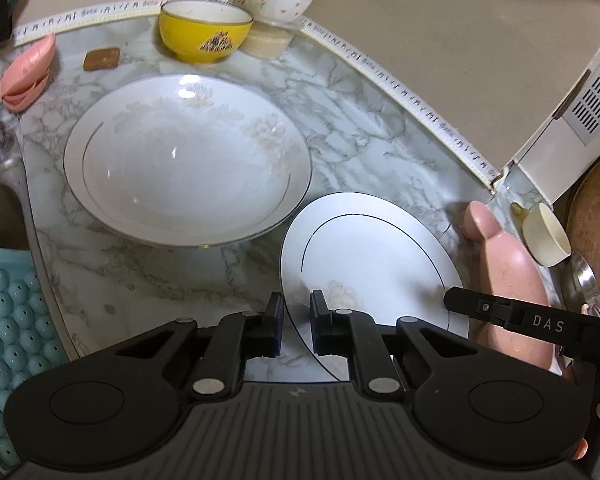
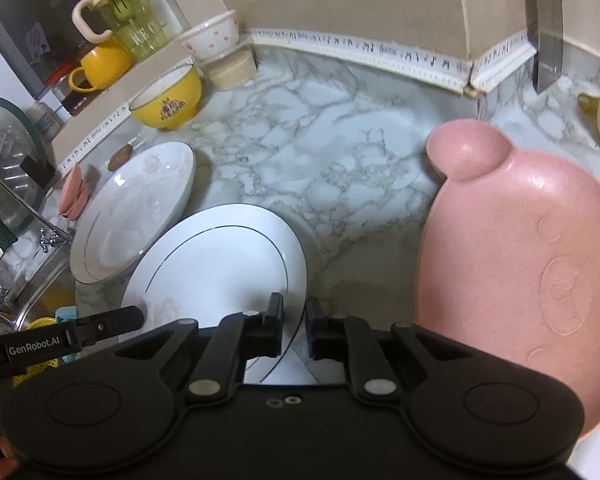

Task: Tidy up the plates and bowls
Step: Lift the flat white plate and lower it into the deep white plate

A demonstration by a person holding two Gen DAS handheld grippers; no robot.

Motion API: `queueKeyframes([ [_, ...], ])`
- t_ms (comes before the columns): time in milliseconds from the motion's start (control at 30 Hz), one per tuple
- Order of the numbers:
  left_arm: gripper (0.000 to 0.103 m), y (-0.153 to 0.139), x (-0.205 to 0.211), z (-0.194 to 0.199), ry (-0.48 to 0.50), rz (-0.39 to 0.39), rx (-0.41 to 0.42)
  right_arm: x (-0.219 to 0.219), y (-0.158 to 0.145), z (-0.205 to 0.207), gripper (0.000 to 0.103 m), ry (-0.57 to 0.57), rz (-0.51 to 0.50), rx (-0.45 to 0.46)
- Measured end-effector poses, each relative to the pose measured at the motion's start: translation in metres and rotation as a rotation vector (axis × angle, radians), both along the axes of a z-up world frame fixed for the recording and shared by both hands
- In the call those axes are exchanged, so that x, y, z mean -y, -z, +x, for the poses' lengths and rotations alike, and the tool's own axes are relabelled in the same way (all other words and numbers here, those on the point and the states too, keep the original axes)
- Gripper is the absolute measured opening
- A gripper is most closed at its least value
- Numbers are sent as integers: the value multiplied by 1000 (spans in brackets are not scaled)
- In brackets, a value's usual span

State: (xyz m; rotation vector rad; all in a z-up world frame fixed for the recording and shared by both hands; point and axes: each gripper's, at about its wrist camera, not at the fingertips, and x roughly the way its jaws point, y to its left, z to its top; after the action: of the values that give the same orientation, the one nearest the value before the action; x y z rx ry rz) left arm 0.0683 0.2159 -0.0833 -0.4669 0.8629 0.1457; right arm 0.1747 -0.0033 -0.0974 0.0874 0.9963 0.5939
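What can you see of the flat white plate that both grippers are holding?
The flat white plate looks like glazed ceramic, round, with a thin dark ring inside its rim and a pale flower print. It lies on the marble counter, beside the pink dish. The left gripper and right gripper each pinch its near rim.

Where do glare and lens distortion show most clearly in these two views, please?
Left wrist view: bright glare patches sit inside the large white bowl, and the patterned wall trim bows into a curve. Right wrist view: a highlight glints on the same bowl, the pink bear-shaped plate looks stretched at the edge, and the corners go black.
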Motion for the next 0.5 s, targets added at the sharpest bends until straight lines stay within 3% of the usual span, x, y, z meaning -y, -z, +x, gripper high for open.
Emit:
queueKeyframes([
  [500, 12, -26, -44, 8, -72, 32, 30, -45, -30, 16, 12, -51, 2, 66],
])
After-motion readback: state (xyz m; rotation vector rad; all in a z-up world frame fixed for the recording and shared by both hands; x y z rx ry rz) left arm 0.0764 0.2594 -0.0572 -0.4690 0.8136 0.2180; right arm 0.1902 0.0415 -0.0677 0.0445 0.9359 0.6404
